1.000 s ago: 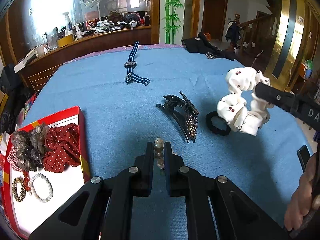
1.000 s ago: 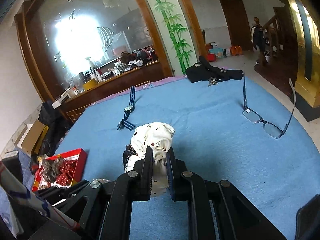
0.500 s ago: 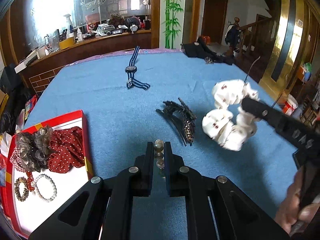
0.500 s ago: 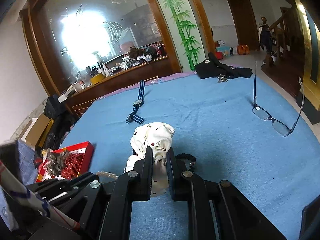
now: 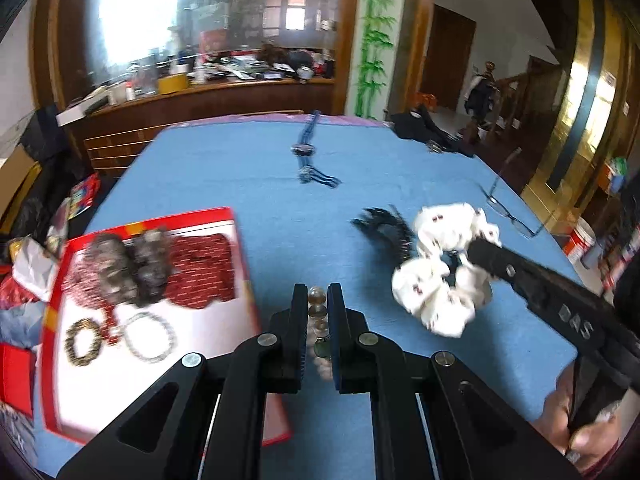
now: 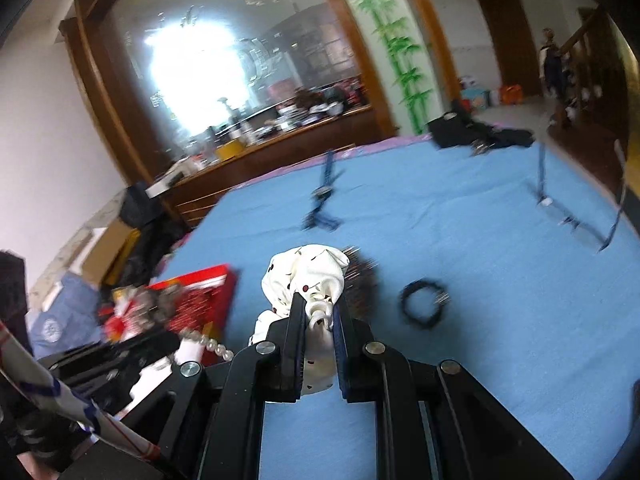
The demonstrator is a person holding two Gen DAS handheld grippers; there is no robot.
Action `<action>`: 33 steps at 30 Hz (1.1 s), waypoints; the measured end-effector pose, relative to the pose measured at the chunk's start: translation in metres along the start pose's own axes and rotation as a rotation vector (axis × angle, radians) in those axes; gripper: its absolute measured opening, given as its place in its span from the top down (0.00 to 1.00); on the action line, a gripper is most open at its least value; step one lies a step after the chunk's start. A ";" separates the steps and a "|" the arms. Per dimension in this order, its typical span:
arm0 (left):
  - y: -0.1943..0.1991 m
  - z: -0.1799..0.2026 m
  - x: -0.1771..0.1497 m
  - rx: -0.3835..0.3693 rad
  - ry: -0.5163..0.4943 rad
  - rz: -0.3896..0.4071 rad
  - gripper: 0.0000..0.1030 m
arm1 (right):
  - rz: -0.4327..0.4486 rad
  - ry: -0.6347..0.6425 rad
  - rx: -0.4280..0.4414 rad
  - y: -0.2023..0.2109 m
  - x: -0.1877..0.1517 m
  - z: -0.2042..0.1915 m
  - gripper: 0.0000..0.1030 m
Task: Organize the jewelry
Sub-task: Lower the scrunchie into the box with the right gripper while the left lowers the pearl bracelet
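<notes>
Blue cloth covers the tabletop (image 5: 248, 184), with a wood-framed mirror behind it. At its left edge a red tray (image 5: 236, 236) holds dark scrunchies and bead bracelets. Left gripper (image 5: 318, 312) is clamped narrowly on a string of beads (image 5: 316, 300) beside the tray. Right gripper (image 6: 318, 316) pinches a white dotted scrunchie (image 6: 308, 276) above the cloth, near a black hair claw (image 5: 380, 228).
</notes>
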State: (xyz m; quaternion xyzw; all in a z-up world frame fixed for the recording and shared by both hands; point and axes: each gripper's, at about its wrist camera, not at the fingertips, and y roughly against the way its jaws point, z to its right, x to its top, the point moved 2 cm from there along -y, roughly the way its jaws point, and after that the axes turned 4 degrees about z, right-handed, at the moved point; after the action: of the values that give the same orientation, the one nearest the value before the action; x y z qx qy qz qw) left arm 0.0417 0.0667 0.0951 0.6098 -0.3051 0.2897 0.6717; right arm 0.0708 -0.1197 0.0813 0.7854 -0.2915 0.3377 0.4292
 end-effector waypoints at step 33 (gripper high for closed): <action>0.017 -0.180 -0.058 0.188 0.217 -0.056 0.91 | -0.317 0.179 0.104 -0.116 -0.071 -0.147 0.84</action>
State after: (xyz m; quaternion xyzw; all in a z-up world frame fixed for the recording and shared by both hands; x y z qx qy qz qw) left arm 0.0014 0.2468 0.0496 0.6434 -0.1853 0.3624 0.6483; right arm 0.0739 0.0734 0.0300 0.8094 -0.1069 0.3491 0.4599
